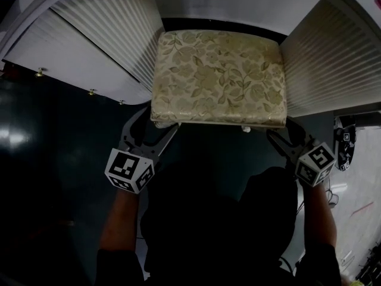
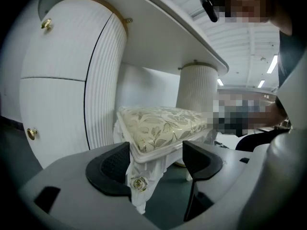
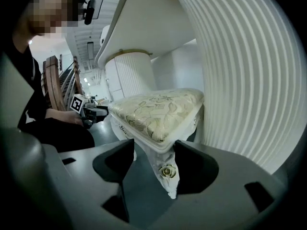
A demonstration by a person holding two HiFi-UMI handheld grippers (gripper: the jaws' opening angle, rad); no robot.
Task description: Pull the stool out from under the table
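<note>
Grasp step: left gripper and right gripper are straddling the stool's front corners, jaws apart. Next move likely needs clamping, then pulling clear of the table.

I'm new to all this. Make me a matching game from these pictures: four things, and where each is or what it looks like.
1 left gripper
2 right gripper
3 stool cushion
4 knobs

A leafy floral fabric
B stool's near right corner
C on white table fronts
D stool's near left corner

Pairs: 1-D, 2-B, 3-A, 4-C
</note>
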